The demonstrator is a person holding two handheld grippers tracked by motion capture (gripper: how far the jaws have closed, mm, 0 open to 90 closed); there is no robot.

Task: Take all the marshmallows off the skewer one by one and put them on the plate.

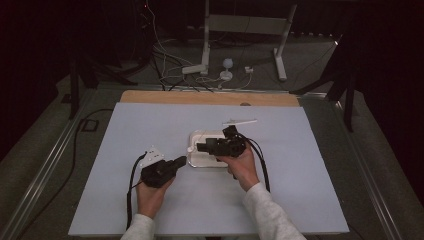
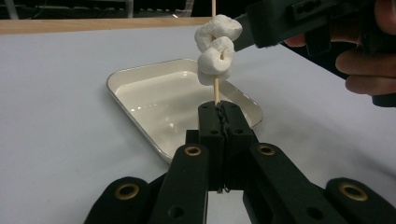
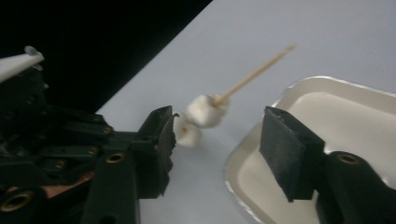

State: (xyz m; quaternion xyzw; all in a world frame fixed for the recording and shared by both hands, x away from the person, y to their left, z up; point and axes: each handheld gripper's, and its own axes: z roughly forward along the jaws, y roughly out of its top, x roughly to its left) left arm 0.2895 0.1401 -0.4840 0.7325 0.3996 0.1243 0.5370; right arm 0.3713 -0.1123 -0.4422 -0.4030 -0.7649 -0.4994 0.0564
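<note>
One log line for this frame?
left gripper: shut on thin wooden skewer | white marshmallows: threaded | right gripper: open | white metal tray: empty

Two marshmallows (image 2: 215,56) sit threaded on one wooden skewer (image 2: 216,88), just above the tip of the left tool (image 2: 223,116); one white tray (image 2: 140,93) lies beyond that tool, under the skewer; two tools in all, the right tool (image 3: 215,140) being the second, its jaws either side of the marshmallows; two hands, one per tool; one pale sheet (image 1: 150,125) covers the tabletop; one white strip (image 1: 240,121) lies beyond the right tool.
</note>
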